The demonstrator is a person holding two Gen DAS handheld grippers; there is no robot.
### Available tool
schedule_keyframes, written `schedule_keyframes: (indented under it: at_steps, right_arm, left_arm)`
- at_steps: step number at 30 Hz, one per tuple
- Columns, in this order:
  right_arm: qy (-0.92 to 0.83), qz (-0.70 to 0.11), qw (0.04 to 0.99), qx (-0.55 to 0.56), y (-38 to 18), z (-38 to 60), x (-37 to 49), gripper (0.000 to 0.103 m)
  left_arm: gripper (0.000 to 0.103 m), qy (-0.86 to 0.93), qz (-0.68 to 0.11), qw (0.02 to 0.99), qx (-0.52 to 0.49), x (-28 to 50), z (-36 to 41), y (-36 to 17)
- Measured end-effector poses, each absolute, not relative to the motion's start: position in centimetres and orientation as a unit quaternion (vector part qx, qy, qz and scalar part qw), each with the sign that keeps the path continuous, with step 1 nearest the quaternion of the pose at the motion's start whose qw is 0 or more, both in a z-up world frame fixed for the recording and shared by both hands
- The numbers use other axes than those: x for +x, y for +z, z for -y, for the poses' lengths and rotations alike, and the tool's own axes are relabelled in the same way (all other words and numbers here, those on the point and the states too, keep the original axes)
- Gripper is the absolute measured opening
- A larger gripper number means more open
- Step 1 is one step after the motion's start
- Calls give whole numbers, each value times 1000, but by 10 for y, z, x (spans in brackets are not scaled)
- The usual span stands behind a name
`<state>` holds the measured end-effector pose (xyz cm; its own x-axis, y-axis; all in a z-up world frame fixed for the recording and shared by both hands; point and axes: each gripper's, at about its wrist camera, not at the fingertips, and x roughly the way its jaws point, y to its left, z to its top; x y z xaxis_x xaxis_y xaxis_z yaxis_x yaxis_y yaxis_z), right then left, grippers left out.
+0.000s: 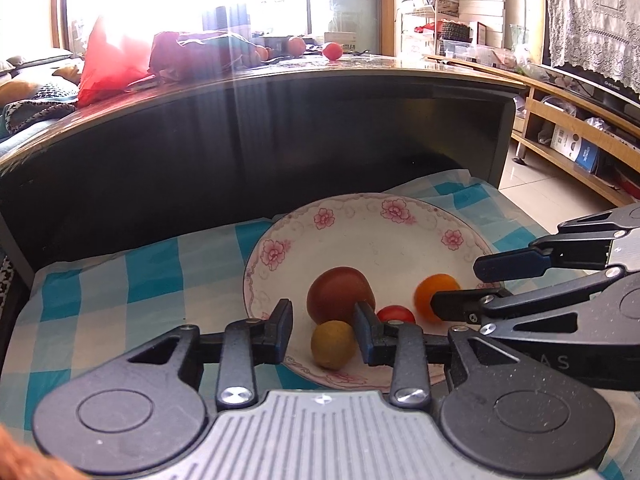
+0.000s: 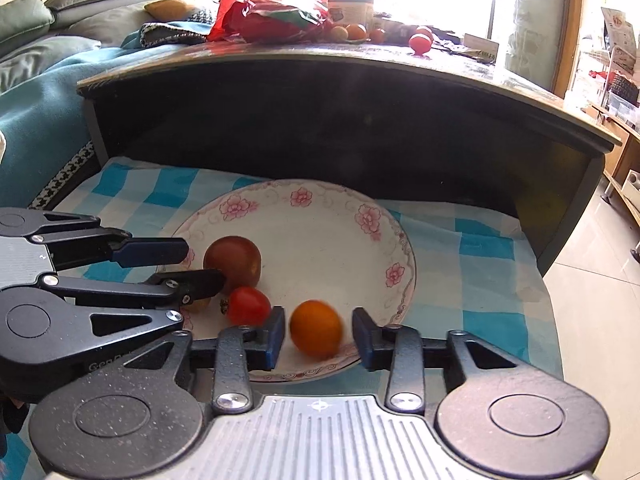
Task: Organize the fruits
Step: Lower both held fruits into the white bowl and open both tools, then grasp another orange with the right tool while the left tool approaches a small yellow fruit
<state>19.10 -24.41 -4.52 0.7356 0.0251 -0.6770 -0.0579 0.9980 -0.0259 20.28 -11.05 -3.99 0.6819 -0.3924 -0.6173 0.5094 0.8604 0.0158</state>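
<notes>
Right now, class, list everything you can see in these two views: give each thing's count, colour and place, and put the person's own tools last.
plate: one, white with pink flowers, on the cloth
large tomato: one, brownish red, mid-plate
small tomato: one, bright red, in front of the large tomato
orange fruit: one, orange, near rim, between the right gripper's open jaws, pads clear
yellow-green fruit: one, near rim, between the left gripper's open jaws, pads clear
cloth: one, blue-white check, under the plate
table: one, dark, behind
red bag: one, on the table
left gripper: black, open
right gripper: black, open
</notes>
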Motion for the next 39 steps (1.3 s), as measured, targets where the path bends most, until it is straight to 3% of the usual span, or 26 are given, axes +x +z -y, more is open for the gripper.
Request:
schedule_keyframes:
  at_steps: [16,30,39]
  right_arm:
    - [29,-345,938,5,-19,235,153,35]
    - [62,-388,919,-18,-10,188,74,41]
    - [90,-380,919,-47,-30,176,89,44]
  left_arm:
    - [44,-217,-317,922,48,166,50,4]
    - [45,-216,-348,908,86,76,26,16]
    - [46,-220,-363,902,75,91,23,-2]
